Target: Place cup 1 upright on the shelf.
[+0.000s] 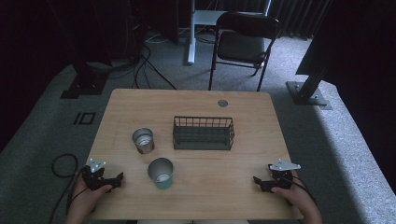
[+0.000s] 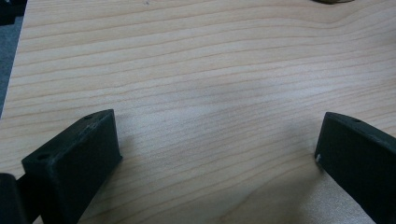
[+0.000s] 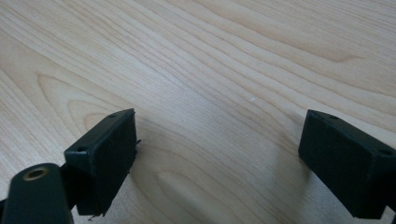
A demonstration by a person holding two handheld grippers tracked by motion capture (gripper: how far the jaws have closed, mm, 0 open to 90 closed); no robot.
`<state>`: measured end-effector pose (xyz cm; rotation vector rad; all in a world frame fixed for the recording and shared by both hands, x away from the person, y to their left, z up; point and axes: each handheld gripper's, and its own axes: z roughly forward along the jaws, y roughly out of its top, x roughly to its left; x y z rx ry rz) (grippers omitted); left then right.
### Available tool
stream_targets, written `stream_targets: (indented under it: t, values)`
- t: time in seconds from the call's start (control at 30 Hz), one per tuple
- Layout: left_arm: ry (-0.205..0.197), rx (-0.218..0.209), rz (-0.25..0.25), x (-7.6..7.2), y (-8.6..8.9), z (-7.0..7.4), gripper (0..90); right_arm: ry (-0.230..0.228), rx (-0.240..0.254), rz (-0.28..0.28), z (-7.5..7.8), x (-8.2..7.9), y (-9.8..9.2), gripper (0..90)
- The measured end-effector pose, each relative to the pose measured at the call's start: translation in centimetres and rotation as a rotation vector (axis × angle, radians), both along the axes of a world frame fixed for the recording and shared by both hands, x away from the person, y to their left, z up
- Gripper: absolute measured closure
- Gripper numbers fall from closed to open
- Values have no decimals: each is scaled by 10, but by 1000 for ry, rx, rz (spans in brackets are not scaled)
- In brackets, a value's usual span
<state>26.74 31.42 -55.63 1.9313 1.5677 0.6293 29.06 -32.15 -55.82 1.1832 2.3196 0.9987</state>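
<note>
Left gripper [image 1: 116,179] rests low at the table's [image 1: 243,186] near left edge, jaws spread wide, nothing between them; its own view shows bare wood grain between the jaws. Right gripper [image 1: 258,181] sits likewise at the near right edge, jaws wide apart, empty.

Both point inward toward the middle, which reads as a ready pose, not a grasp.

Near cup [image 1: 161,172] stands upright close ahead of the left gripper, toward the centre, apart from it. Far cup [image 1: 143,140] stands upright beyond that, just left of the wire basket [image 1: 203,133]. The basket sits mid-table, well apart from both grippers; likely the cups' destination, judging by the layout.

Both cups have mouths up, so a rim or side grip looks possible.

No brand, label or writing legible on cups, basket or grippers.
</note>
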Motion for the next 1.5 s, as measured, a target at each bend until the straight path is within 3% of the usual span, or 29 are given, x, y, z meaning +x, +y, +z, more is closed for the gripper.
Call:
stream_targets:
  t: [0.8,1.5]
  values:
    - [0,0,0,0,0,0,4,2,13,-4,0,-3,0,113]
    - [0,0,0,0,0,0,4,-13,27,93,11,1,18,116]
